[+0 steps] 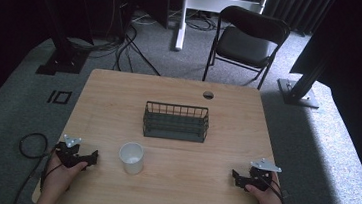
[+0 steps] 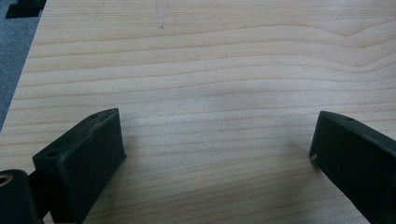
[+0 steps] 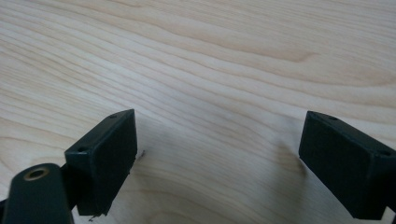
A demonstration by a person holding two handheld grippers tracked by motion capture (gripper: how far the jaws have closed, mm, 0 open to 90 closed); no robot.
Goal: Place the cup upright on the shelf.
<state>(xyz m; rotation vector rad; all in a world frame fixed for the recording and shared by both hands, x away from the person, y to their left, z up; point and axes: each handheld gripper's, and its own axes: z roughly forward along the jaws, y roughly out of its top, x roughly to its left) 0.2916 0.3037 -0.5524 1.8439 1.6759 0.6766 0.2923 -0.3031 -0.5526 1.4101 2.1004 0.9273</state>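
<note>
On the wooden table (image 1: 119, 101) sit two loose things: one white cup (image 1: 131, 157) and one dark wire basket (image 1: 175, 122). Taking the table's middle as the clock centre in the high view, the cup stands upright at about seven o'clock, and the basket lies just past centre toward twelve, well apart from the cup. One round hole (image 1: 208, 94) shows in the tabletop toward one o'clock. Two grippers rest low over the near edge, one in each of the person's hands. Down at eight o'clock, the left gripper (image 1: 91, 156) lies near the cup with bare wood between them, nothing touching. In the left gripper view its two black jaws stand wide apart over plain wood grain, holding nothing (image 2: 217, 140). Over at four o'clock, the right gripper (image 1: 235, 176) lies well apart from both cup and basket. In the right gripper view its two jaws are likewise spread wide and carry nothing (image 3: 217, 140). Beyond the table, at twelve o'clock, stands one black folding chair (image 1: 247, 40) on the grey carpet.
</note>
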